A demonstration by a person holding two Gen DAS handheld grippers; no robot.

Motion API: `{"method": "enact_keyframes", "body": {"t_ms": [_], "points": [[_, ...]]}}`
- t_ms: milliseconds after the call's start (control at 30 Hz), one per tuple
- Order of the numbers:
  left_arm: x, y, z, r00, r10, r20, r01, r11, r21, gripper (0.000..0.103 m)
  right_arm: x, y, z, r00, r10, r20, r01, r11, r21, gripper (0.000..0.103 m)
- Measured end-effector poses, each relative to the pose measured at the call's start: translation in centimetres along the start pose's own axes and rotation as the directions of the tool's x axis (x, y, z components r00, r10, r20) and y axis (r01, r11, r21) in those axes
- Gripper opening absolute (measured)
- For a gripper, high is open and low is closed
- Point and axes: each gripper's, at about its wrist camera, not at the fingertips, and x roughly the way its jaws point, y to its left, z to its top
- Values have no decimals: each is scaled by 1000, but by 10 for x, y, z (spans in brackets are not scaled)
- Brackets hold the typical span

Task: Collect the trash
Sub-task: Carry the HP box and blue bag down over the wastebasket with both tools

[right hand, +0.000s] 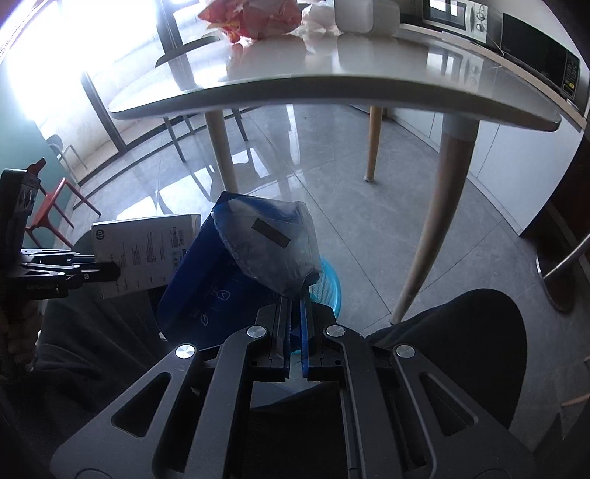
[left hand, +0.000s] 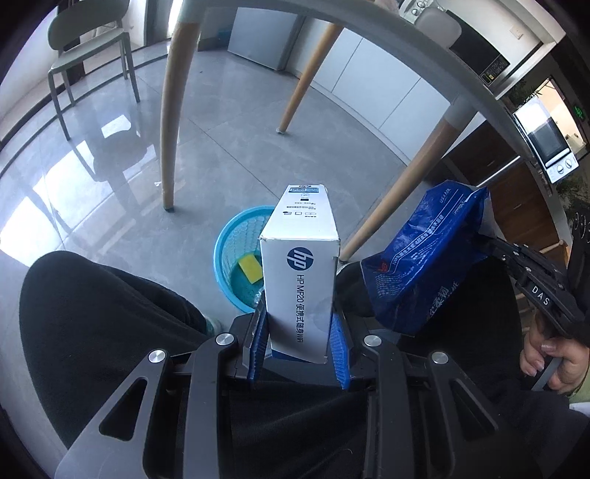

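My left gripper (left hand: 299, 324) is shut on a white HP box (left hand: 300, 272), held upright over the floor. Just beyond the box stands a round blue bin (left hand: 236, 247) with a yellow sponge (left hand: 249, 268) inside. My right gripper (right hand: 296, 306) is shut on the edge of a blue plastic wrapper (right hand: 236, 265); the same wrapper (left hand: 424, 258) hangs to the right of the box in the left wrist view. Part of the bin (right hand: 330, 285) shows behind the wrapper in the right wrist view, where the box (right hand: 143, 254) and the left gripper (right hand: 107, 272) appear at the left.
A white table (right hand: 332, 88) on wooden legs (left hand: 173, 121) stands over the bin, with an orange snack bag (right hand: 250, 16) on top. Black-clad knees (left hand: 92, 313) flank the grippers. A grey chair (left hand: 84, 55) and cabinets with a microwave (left hand: 549, 147) stand farther off.
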Motion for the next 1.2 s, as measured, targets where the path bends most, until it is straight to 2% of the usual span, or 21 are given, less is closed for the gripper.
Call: {"method": "enact_keyframes", "body": {"t_ms": [333,533,800,1067,1200], "points": [[45,8,16,998,25,-49,-29,997,-74,29,61,-8,3,993,-5,-117,13,998,62,3],[73,16,30,996,27,-81,-36,993,-115,29,96,-8,10,981,-46,-189,56,997,50,3],[110,24,46,990,42,-134,-62,987,-149,29,149,-5,18,958,-36,-283,53,997,53,3],[143,31,61,981,48,-186,-79,983,-165,29,202,-5,19,927,-40,-374,72,995,73,3],[159,32,65,974,81,-214,-114,982,-149,29,231,-8,15,906,-37,-422,81,993,88,3]]}}
